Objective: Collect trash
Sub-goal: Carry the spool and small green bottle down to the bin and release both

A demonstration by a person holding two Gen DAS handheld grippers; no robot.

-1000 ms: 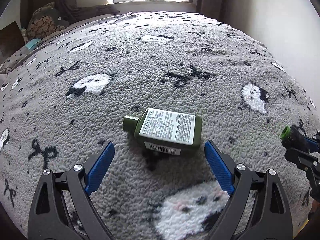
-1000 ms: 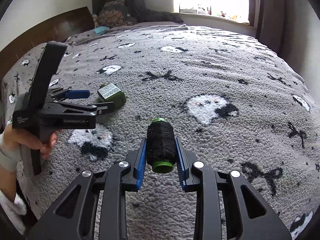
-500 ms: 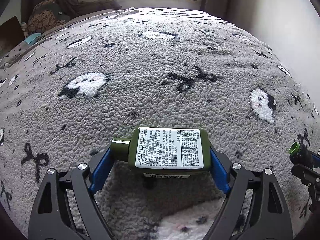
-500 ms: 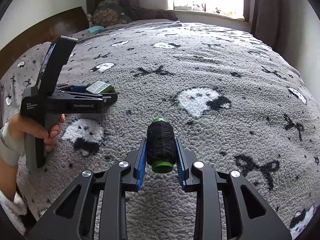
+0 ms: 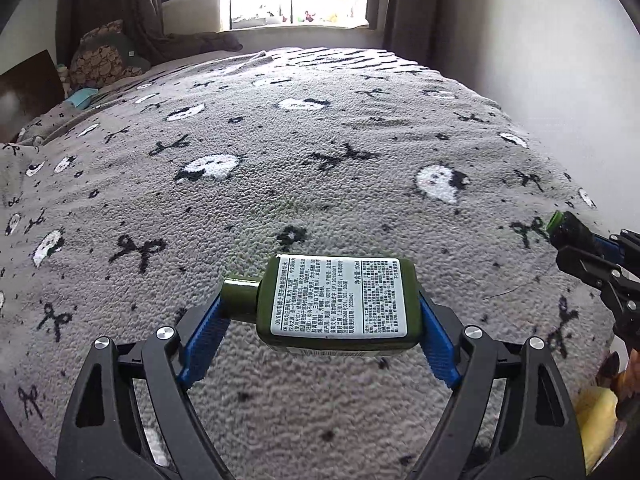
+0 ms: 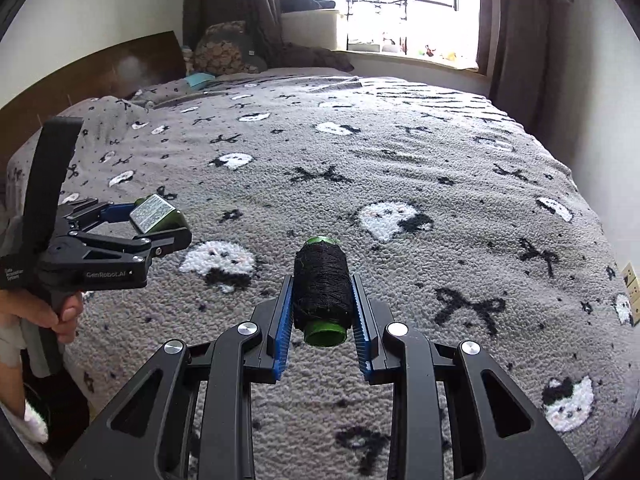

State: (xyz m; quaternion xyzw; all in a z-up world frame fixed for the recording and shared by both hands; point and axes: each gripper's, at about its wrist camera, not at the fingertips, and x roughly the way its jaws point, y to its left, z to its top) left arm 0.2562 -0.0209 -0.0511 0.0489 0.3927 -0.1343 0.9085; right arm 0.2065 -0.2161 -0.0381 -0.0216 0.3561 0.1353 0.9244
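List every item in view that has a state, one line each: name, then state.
green bottle: cap on, lying sideways, lifted clear of the blanket, clamped end to end.
left gripper: shut on the green bottle.
thread spool: wound with black thread, held off the blanket.
right gripper: shut on the thread spool.
blanket: spread flat over the bed.
curtains: drawn apart.

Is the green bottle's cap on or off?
On. The green bottle lies sideways in the left claw, with its cap seated on the neck.
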